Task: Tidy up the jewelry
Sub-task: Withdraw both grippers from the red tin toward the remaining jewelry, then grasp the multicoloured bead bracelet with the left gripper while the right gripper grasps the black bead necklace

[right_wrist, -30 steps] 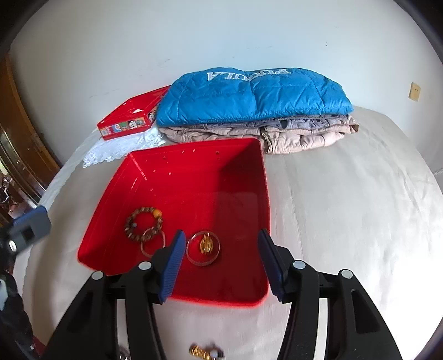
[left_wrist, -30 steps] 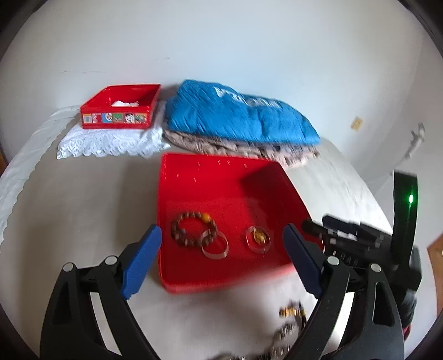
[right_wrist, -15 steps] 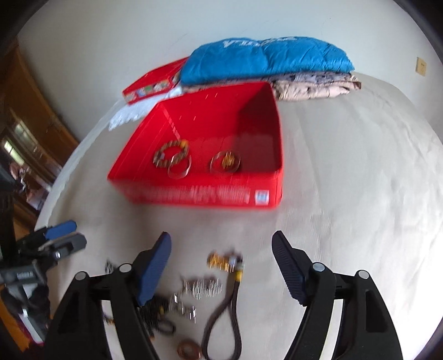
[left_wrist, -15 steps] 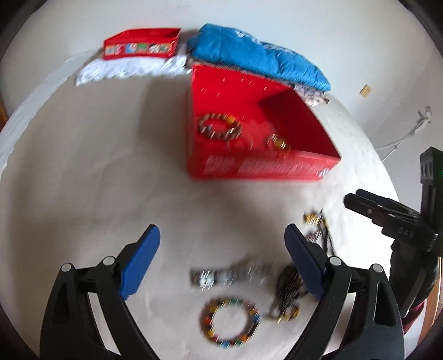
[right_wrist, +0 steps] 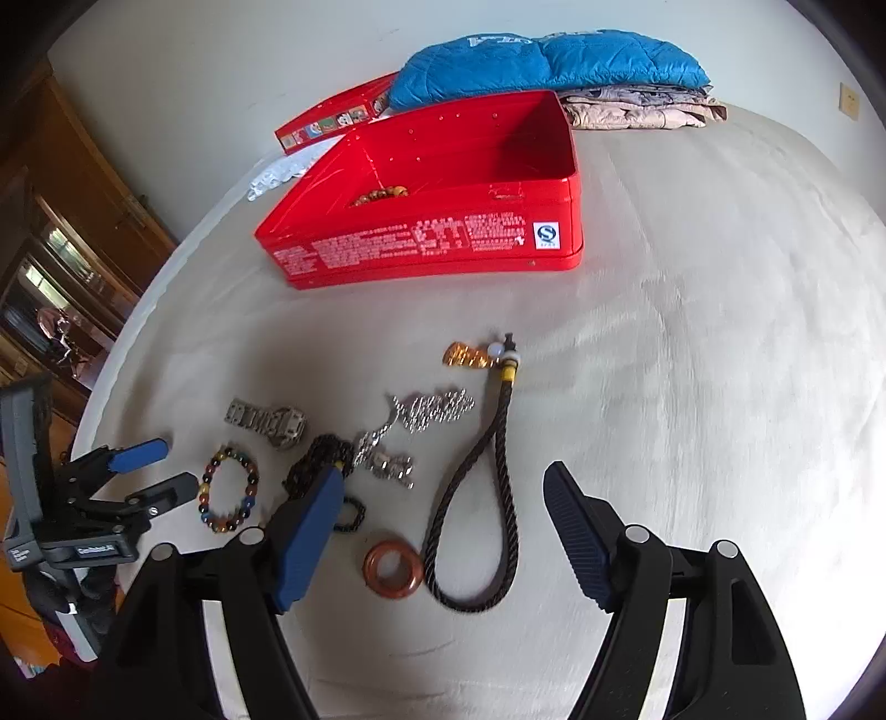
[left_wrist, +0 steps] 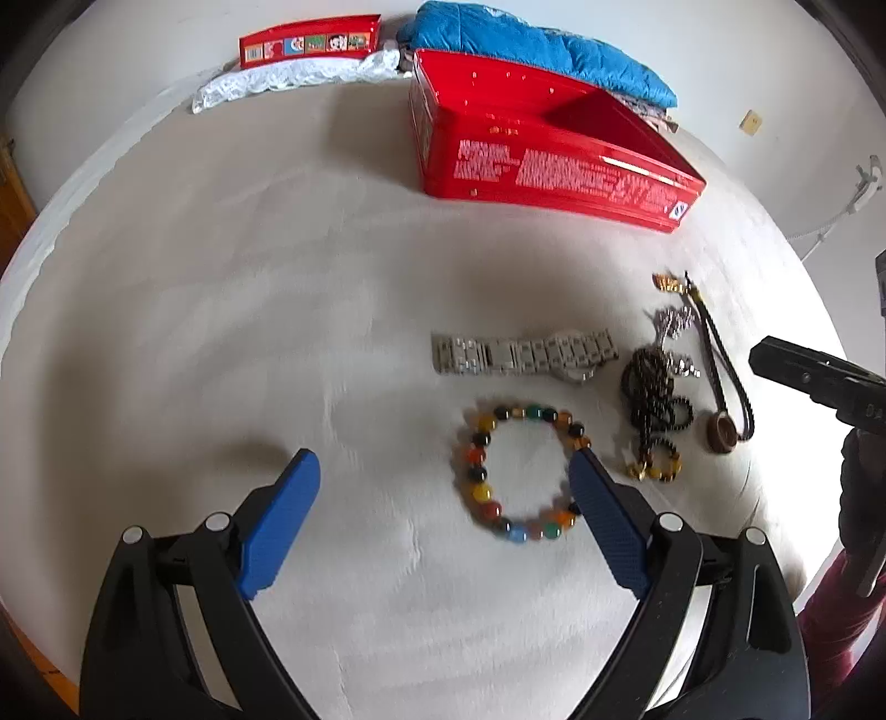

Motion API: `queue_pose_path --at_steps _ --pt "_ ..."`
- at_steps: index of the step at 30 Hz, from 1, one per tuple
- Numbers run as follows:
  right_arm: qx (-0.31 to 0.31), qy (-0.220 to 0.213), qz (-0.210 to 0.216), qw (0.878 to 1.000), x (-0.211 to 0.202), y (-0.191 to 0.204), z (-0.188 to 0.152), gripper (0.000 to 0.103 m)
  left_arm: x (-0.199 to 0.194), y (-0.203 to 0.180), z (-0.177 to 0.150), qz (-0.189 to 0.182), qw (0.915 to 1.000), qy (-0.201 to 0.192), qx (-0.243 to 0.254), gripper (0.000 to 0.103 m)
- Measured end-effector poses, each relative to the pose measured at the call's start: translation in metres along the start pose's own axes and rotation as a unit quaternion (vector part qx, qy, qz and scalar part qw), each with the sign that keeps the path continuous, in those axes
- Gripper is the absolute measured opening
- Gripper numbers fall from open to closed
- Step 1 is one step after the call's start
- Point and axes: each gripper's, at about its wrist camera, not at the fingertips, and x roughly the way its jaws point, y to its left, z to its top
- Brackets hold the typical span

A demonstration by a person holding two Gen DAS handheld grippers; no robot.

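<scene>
An open red tin box (left_wrist: pixel 554 160) (right_wrist: pixel 443 249) stands on the bed and holds a brown bead bracelet (right_wrist: pixel 382 195). Loose jewelry lies in front of it: a multicoloured bead bracelet (left_wrist: pixel 476 482) (right_wrist: pixel 230 493), a silver watch (left_wrist: pixel 526 354) (right_wrist: pixel 271 421), dark beads (left_wrist: pixel 653 399) (right_wrist: pixel 315 465), a silver chain (right_wrist: pixel 432 410), and a black cord with a brown ring (right_wrist: pixel 387 565) and gold charm (right_wrist: pixel 465 354). My left gripper (left_wrist: pixel 443 471) (right_wrist: pixel 160 471) is open and empty, its right finger at the multicoloured bracelet. My right gripper (right_wrist: pixel 443 487) is open and empty over the cord and ring.
A folded blue quilt on other bedding (right_wrist: pixel 548 66) lies behind the box. A red tin lid (left_wrist: pixel 310 41) rests on white lace at the back left. A wooden cabinet (right_wrist: pixel 72 194) stands left of the bed. Bare sheet (right_wrist: pixel 720 360) stretches to the right.
Both grippers have pulled back from over the red box and dropped toward the loose jewelry in front of it. Both stay open and empty.
</scene>
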Motion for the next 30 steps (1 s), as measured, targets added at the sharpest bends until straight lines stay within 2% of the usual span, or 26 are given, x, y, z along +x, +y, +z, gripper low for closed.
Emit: queue_pose_path --at_steps 5,8,11,13,15,17,19,21,23,26,30 --pt "0.006 0.000 0.003 1.000 -0.001 0.000 -0.005 0.075 0.004 -0.005 -0.005 0.003 0.9999 0.012 0.006 0.089" --pt "0.004 0.001 0.004 1.000 -0.001 0.002 -0.006 0.075 0.008 -0.007 -0.004 0.003 0.9997 0.024 0.008 0.079" --pt "0.000 0.003 0.006 1.000 -0.001 0.005 -0.007 0.075 0.010 -0.008 -0.002 0.008 0.9995 0.029 0.007 0.075" --pt "-0.001 0.003 0.007 1.000 0.000 0.007 -0.007 0.075 0.011 -0.007 -0.002 0.011 0.9994 0.032 0.007 0.069" --pt "-0.002 0.002 0.009 1.000 0.000 0.010 -0.007 0.075 0.011 -0.006 -0.001 0.023 0.9991 0.035 0.008 0.057" --pt "-0.006 0.002 0.013 1.000 0.001 0.014 -0.006 0.075 0.012 -0.007 -0.001 0.034 0.9987 0.036 0.016 0.052" --pt "-0.011 0.004 0.016 1.000 0.003 0.018 -0.006 0.075 0.011 -0.008 -0.001 0.045 0.9981 0.034 0.024 0.042" --pt "-0.017 0.009 0.017 1.000 0.007 0.024 -0.005 0.075 0.010 -0.005 -0.001 0.041 0.9984 0.033 0.019 0.016" --pt "-0.022 0.017 0.019 0.999 0.014 0.031 -0.005 0.075 0.009 0.000 0.000 0.031 0.9989 0.034 0.007 0.006" --pt "-0.033 0.026 0.031 0.999 0.020 0.042 -0.005 0.074 0.009 0.004 0.002 0.017 0.9994 0.030 0.000 0.006" --pt "-0.038 0.047 0.047 0.997 0.030 0.054 -0.003 0.061 0.005 0.010 0.000 -0.016 0.9994 0.029 -0.012 0.006"
